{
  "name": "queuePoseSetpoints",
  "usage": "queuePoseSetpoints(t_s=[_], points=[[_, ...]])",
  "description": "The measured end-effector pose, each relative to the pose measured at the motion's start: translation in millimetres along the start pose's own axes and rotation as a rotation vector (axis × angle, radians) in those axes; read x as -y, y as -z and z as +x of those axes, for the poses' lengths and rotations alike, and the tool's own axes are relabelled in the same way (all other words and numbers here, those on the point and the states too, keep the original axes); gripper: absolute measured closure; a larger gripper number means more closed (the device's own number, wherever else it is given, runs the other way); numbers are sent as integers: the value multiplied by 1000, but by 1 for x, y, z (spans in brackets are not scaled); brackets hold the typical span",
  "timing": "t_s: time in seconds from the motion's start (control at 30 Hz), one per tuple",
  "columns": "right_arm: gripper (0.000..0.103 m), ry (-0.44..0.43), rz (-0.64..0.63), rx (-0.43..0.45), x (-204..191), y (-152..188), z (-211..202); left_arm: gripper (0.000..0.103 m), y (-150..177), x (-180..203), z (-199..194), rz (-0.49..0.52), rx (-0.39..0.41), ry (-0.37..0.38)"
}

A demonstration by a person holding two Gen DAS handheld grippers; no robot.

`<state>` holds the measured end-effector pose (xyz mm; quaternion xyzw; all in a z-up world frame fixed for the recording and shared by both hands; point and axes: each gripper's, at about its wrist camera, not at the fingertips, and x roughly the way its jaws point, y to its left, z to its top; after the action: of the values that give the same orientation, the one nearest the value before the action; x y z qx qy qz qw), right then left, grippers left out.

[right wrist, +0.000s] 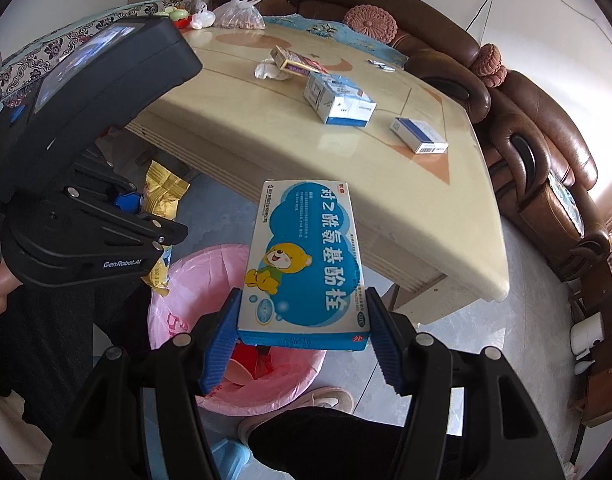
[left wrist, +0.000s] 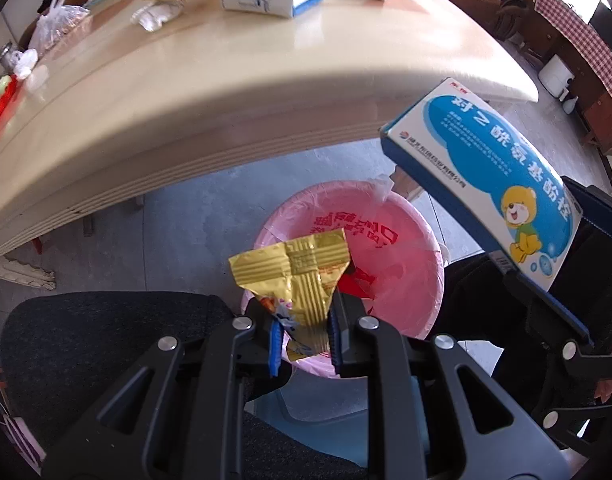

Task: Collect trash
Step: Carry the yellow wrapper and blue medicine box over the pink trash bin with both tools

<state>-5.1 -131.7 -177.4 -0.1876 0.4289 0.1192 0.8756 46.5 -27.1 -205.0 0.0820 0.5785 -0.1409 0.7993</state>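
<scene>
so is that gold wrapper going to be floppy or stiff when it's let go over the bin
Probably floppy: the gold wrapper is creased and crumpled where the left tool pinches it. Likely light, being thin foil, so it may flutter rather than drop straight into the bin.

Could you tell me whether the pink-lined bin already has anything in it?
Not empty: red items lie at the bottom of the bin, visible in both wrist views. How full it is, I cannot tell.

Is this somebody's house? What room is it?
Most likely a living room in a home. A brown leather sofa curves round a big cream table with medicine boxes on it, and a pink-lined bin stands on the floor.
</scene>
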Motion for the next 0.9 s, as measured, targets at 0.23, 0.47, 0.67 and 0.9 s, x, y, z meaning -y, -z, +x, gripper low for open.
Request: queuePoseSetpoints(t_s=[0.23, 0.47, 0.67, 0.9], points=[[44, -42, 20, -73, -2, 10, 28, 84, 1, 6, 36, 20, -82, 33], [44, -75, 32, -137, -4, 17, 50, 84, 1, 10, 64, 39, -151, 47], [44, -109, 62, -214, -3, 26, 77, 84, -7, 6, 99, 15, -228, 92], [44, -143, 84, -296, -9, 41, 108, 84, -5, -1, 131, -34, -326, 148]])
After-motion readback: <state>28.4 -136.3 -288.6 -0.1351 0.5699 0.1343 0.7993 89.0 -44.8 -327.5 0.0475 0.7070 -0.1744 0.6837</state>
